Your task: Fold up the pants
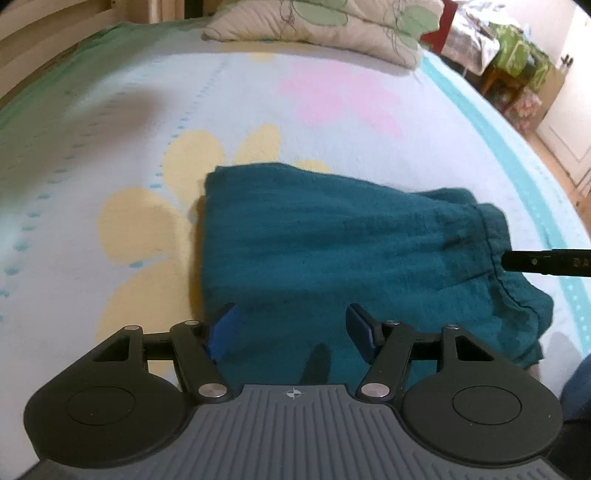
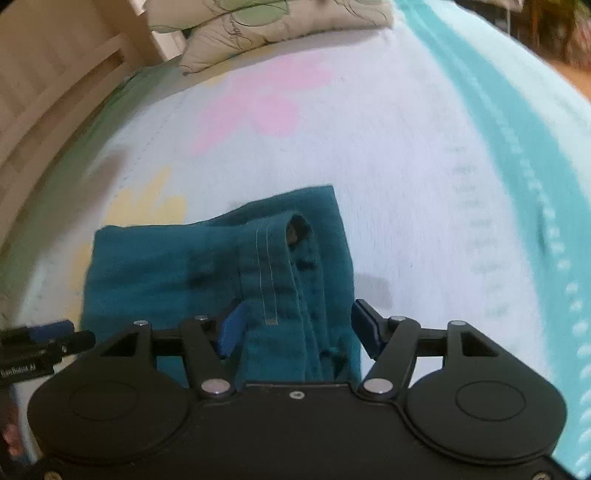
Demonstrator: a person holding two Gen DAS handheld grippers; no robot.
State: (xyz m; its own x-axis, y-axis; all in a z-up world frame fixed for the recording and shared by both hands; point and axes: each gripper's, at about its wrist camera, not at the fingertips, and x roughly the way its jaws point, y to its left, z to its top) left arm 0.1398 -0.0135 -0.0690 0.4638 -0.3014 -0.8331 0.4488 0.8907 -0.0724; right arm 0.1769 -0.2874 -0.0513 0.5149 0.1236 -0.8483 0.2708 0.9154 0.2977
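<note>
Pants [image 1: 332,251], teal and folded into a compact bundle, lie on a flower-printed bedsheet [image 1: 110,129], waistband toward the right. Above them the left gripper [image 1: 291,332] hovers with jaws spread wide, holding nothing. Over the waistband end the right gripper [image 2: 299,328] likewise stands wide apart and empty. A pillow [image 1: 314,26] rests at the bed's far end.

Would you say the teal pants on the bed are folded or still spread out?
Folded. The teal pants lie as a compact, layered rectangle on the bed sheet, with the waistband doubled over on top.
</note>
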